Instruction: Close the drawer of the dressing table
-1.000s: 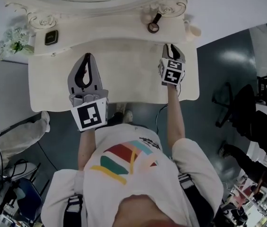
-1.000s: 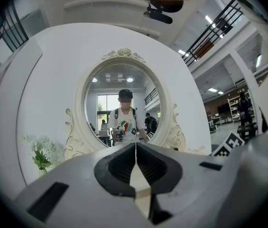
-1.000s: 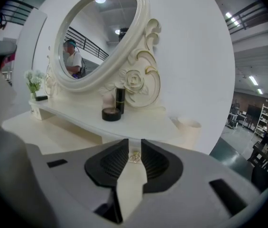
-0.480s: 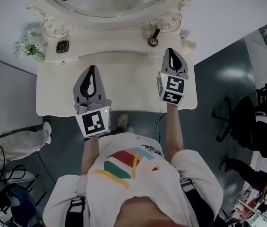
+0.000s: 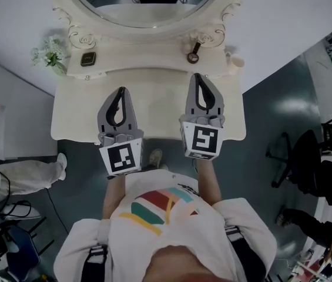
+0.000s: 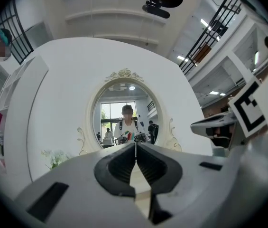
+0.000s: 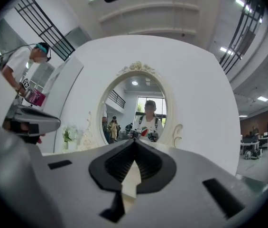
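**Left gripper** (image 5: 120, 90): your jaws are closed, tips meeting, with nothing between them. It hangs over the left half of the bench, pointing at the mirror. Its marker cube (image 5: 121, 158) is past the front edge, on your side.

**Right gripper** (image 5: 199, 76): your jaws are closed tip to tip and hold nothing. It is over the right half of the bench and points the same way. It reaches a little nearer the mirror than your left. Its marker cube (image 5: 202, 141) is at the front edge.

**Dressing-table bench** (image 5: 157, 101): the cream top has its long axis left to right across the head view. The front edge faces you and the oval mirror (image 5: 145, 2) stands on the far side. The top covers the drawer from above, so it does not show.

**On the back ledge:**
- White flowers (image 5: 50, 54) at the far left; I cannot tell what holds them.
- A small dark square item (image 5: 87, 59) just beside the flowers.
- A dark ring-ended piece (image 5: 193, 53) right of centre.
- A small cream pot (image 5: 235, 61) at the right end.
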